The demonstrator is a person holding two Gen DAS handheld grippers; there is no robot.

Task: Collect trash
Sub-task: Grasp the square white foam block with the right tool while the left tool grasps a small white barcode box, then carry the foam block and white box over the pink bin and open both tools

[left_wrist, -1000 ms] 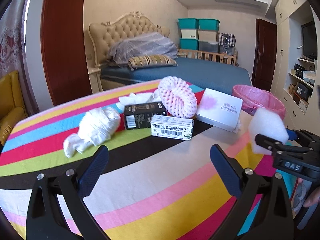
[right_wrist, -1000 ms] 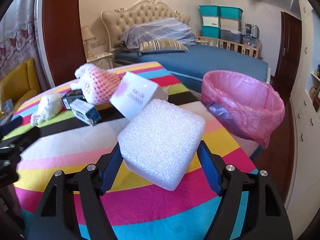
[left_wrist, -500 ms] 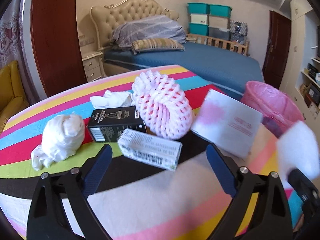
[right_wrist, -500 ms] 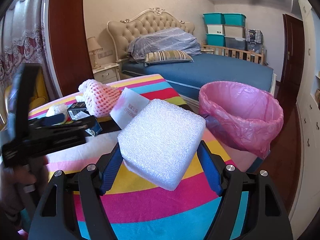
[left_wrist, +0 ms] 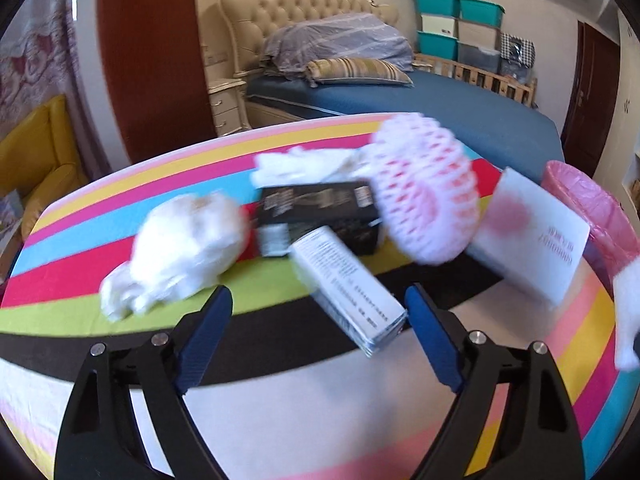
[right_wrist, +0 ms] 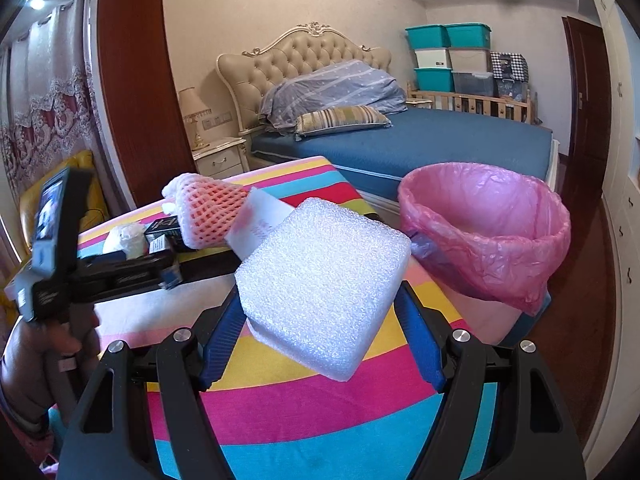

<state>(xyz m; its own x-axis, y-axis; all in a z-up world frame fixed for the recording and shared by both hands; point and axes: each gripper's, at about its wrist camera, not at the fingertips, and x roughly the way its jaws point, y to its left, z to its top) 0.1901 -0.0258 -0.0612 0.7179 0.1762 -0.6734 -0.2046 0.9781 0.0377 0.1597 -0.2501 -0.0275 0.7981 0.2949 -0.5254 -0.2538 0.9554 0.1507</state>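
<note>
My right gripper (right_wrist: 320, 340) is shut on a white foam block (right_wrist: 324, 292), held above the striped table (right_wrist: 280, 420), left of the pink-lined trash bin (right_wrist: 488, 240). My left gripper (left_wrist: 318, 328) is open, its jaws around the near end of a small white barcode box (left_wrist: 348, 288) without closing on it. Behind that lie a black box (left_wrist: 320, 212), a crumpled white bag (left_wrist: 184, 248), white tissue (left_wrist: 300, 166), a pink foam net (left_wrist: 428, 196) and a white flat box (left_wrist: 532, 236). The left view is blurred.
The bin (left_wrist: 592, 208) stands past the table's right edge. A bed (right_wrist: 420, 140) lies behind the table, a yellow chair (left_wrist: 36, 160) to the left, a dark door (right_wrist: 588, 100) at the right.
My left gripper has moved forward to the barcode box, which now sits between its open jaws. My right gripper has kept the foam block, and the bin appears nearer.
</note>
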